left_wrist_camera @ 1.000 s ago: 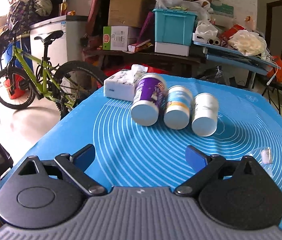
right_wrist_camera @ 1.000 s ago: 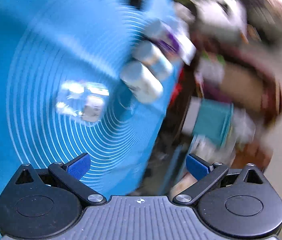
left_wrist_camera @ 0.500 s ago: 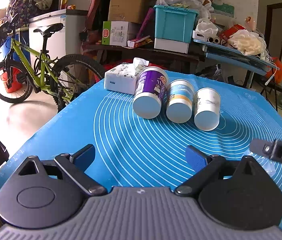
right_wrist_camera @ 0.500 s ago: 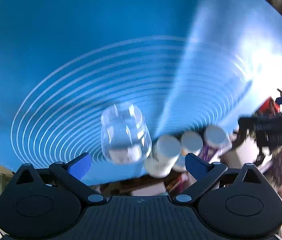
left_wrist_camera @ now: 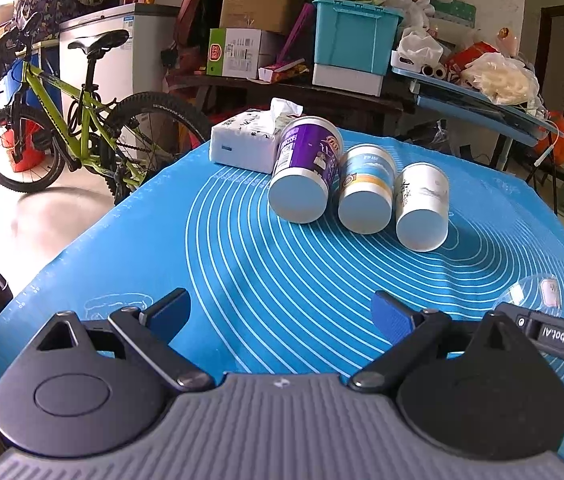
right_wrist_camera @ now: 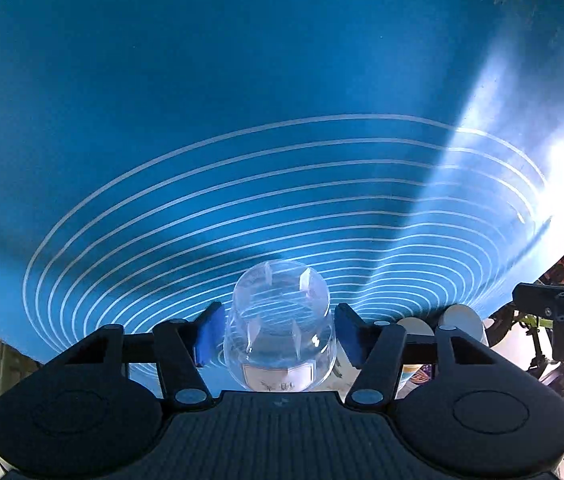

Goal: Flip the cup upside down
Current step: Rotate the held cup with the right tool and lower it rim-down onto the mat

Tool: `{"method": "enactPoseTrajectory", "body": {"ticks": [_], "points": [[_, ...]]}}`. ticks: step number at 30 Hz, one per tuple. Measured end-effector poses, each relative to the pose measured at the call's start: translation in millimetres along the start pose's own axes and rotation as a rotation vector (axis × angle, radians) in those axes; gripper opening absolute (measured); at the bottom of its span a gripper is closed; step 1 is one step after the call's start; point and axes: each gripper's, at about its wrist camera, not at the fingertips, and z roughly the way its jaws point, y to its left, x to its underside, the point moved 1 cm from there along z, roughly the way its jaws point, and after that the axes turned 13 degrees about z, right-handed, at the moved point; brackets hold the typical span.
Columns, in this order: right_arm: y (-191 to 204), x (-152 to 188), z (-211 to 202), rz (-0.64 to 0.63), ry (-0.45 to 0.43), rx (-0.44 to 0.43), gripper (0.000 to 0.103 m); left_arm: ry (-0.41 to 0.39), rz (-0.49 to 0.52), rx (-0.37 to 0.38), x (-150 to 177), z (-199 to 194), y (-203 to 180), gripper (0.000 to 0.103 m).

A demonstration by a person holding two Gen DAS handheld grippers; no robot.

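A clear plastic cup [right_wrist_camera: 280,328] stands on the blue mat [right_wrist_camera: 242,100]; the right wrist view is rolled upside down. My right gripper [right_wrist_camera: 280,334] has its blue pads on either side of the cup, narrowly open, with small gaps showing at both pads. In the left wrist view the cup [left_wrist_camera: 538,294] shows at the right edge, partly behind the right gripper's black body [left_wrist_camera: 554,336]. My left gripper [left_wrist_camera: 282,314] is wide open and empty, low over the mat's near edge [left_wrist_camera: 242,280].
Three paper cups lie on their sides in a row at mid-mat: purple [left_wrist_camera: 306,176], blue-yellow [left_wrist_camera: 367,194], white [left_wrist_camera: 422,212]. A tissue pack [left_wrist_camera: 250,142] sits behind them. A green bicycle [left_wrist_camera: 74,120] and cluttered tables stand beyond.
My right gripper has rolled over and closed in until its pads sit on both sides of the clear cup. Its body has entered the left wrist view. The left gripper has hardly moved.
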Motion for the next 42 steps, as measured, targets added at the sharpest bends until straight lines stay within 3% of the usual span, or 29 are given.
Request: {"method": "enactPoseTrajectory", "body": {"ticks": [5,9,13,18,25,30,31,35,42], "points": [[-7.6,5.5,-2.3,0.092,-0.011,-0.02,0.055,0.004,0.003,0.006,-0.4,0.5,-1.0,0.096],[-22.6,8.8,-2.8,0.308,-0.01,-0.042,0.055,0.008,0.009,0.013,-1.5,0.3,-2.5,0.096],[-49.7,30.8,-2.4,0.759,-0.001,-0.089,0.054,0.001,0.013,0.015,-3.8,-1.3,-3.8,0.096],[-72.0,89.3,2.4,1.41,-0.003,-0.171,0.054,-0.005,0.026,0.027,-8.2,-2.9,-9.5,0.096],[-52.7,159.7,32.4,2.156,-0.017,-0.212,0.054,-0.027,0.06,0.055,-18.3,-5.5,-18.9,0.096],[-28.9,171.8,44.0,2.571,-0.024,-0.212,0.054,-0.038,0.08,0.076,-24.7,-5.3,-24.0,0.096],[-19.8,165.6,28.6,2.621,-0.01,-0.21,0.054,-0.037,0.08,0.077,-25.6,-4.8,-24.7,0.096],[-0.1,152.8,36.0,2.826,0.071,-0.222,0.054,-0.027,0.077,0.075,-26.7,-1.1,-26.1,0.096],[12.0,147.1,38.8,2.976,0.102,-0.177,0.055,-0.002,0.085,0.091,-25.0,3.7,-31.8,0.096]]}}
